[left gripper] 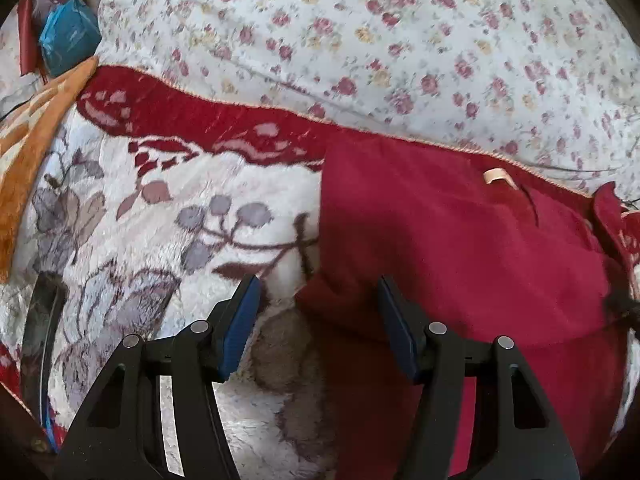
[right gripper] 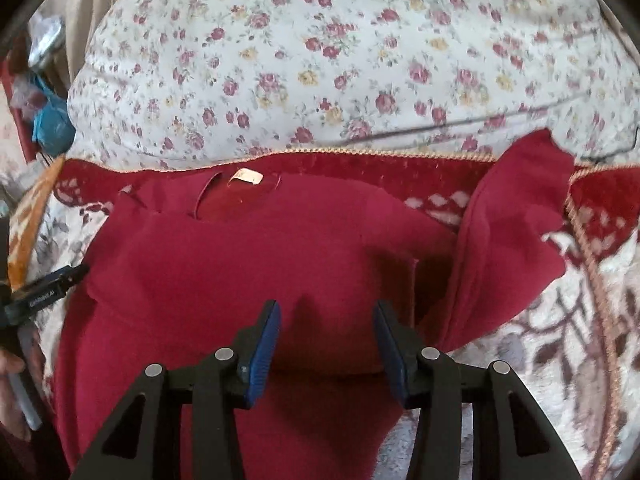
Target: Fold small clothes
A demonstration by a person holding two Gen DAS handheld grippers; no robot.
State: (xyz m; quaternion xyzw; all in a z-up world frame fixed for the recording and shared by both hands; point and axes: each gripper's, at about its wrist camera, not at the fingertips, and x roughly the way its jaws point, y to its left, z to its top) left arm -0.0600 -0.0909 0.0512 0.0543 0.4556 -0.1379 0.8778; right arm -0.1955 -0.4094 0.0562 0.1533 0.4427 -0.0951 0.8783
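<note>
From the left wrist camera, my left gripper (left gripper: 318, 312) hangs with its jaws spread wide and nothing between them. The red garment (left gripper: 460, 248) lies flat on the plush floral blanket (left gripper: 160, 240), ahead and to the right of these tongs; its straight left edge runs almost directly away from me, passing just inside the right-hand pad, so the gap between the pads straddles that edge. A small pale label (left gripper: 494, 176) marks the neckline at the far end, so I judge the garment's long axis to run from me towards the flowered duvet (left gripper: 360, 40) beyond. At the far left a blue bag (left gripper: 68, 40) sits off the bed; I cannot tell what, if anything, is in it.

From the right wrist camera, my right gripper (right gripper: 326, 344) is likewise spread and empty, poised over the middle of the red garment (right gripper: 240, 260), which fills the view below it. The label (right gripper: 246, 177) is straight ahead. To the right, a sleeve (right gripper: 516, 232) stands up and back, not yet laid flat. This is the nearer tool for that sleeve; I would take it next and bring it across the body. The left gripper (right gripper: 48, 296) shows at the garment's left side, its jaw state unclear from here.
</note>
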